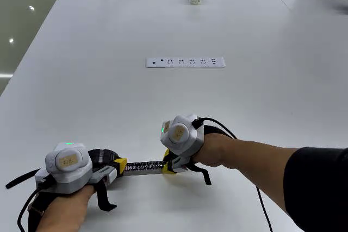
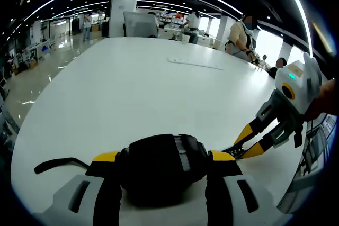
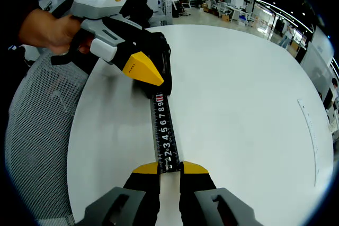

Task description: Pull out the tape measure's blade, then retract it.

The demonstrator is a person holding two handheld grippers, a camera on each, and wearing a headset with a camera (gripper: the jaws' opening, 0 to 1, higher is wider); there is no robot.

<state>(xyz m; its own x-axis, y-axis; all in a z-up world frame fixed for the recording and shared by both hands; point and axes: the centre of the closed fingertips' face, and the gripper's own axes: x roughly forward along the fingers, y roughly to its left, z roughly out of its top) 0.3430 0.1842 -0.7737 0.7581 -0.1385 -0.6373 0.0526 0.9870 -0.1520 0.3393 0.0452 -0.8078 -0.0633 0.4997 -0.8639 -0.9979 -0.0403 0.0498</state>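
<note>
The left gripper (image 2: 164,156) clamps its yellow-tipped jaws around the round black tape measure case (image 2: 156,175), which sits on the white table (image 1: 163,25). The right gripper (image 3: 169,169) pinches the tip of the short black numbered blade (image 3: 163,125), drawn out between the two.

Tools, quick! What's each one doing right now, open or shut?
The left tool is shut on the tape measure case.
The right tool is shut on the blade, near its tip.
</note>
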